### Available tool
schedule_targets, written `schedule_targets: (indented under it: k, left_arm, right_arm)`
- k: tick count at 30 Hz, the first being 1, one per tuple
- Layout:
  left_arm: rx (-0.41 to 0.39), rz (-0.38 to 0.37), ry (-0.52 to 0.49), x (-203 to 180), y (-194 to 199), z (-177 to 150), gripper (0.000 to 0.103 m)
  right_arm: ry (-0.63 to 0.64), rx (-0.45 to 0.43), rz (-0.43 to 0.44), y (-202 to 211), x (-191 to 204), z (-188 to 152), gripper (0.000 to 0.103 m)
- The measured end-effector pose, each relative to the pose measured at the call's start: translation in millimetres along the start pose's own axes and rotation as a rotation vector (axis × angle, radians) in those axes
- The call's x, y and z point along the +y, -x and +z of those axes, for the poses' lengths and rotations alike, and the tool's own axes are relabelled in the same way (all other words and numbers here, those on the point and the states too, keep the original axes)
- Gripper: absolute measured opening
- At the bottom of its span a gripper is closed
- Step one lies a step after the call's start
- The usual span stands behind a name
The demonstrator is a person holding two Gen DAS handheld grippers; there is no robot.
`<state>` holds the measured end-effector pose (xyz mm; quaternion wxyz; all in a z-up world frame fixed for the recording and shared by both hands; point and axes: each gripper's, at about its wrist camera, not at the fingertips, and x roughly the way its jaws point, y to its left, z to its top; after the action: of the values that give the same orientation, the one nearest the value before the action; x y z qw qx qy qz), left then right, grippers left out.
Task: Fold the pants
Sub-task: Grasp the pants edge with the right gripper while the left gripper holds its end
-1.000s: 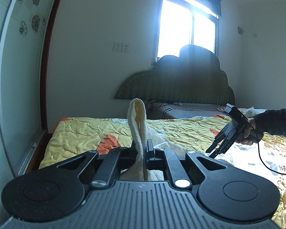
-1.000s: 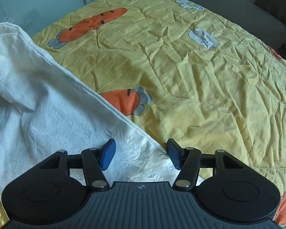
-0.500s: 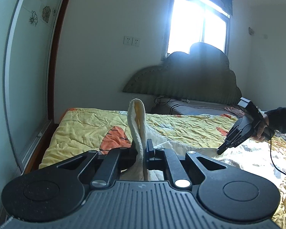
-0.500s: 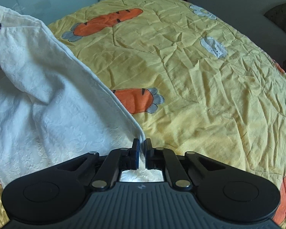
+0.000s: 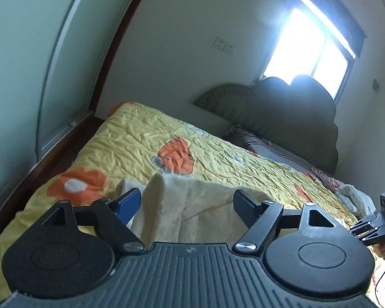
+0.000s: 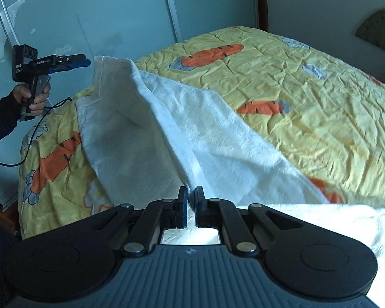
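The cream-white pants [image 6: 205,133] lie across the yellow carrot-print quilt [image 6: 308,89]. My right gripper [image 6: 191,192] is shut on a lifted fold of their edge, which rises as a ridge toward the far corner. My left gripper [image 5: 186,199] has its jaws wide and still opening. The pants' upper corner [image 5: 187,205] stands loosely between the jaws, and neither pad presses on it. In the right wrist view the left gripper [image 6: 82,61] hovers just left of that raised corner, held by a hand [image 6: 33,97]. The right gripper [image 5: 364,227] shows at the left wrist view's right edge.
A glass sliding door [image 6: 102,12] runs along the bed's far side, with a wooden floor strip [image 5: 64,154] below it. A dark padded headboard [image 5: 282,102] and a bright window [image 5: 308,46] stand at the bed's head. A black cable [image 6: 25,154] hangs from the left gripper.
My left gripper has opened, let go of the pants fold, and rolled. My right gripper has shut on the pants' edge and pulled it up and back.
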<state>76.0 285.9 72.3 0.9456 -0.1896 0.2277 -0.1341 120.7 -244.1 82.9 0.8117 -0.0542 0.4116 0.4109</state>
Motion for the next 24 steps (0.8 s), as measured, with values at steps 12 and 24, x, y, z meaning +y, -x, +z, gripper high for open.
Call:
schedule_targets:
  k: [12,24]
  left_arm:
    - [0.064,-0.075,0.493,-21.8,36.5,-31.1,0.088]
    - [0.183,0.217,0.793,-7.6,-30.9,-25.9,0.068]
  right_arm:
    - [-0.007,-0.026,-0.026,-2.1,6.4,-5.0,0.005]
    - [-0.017,-0.010,-0.043,-3.7,18.3,-26.6,0.005]
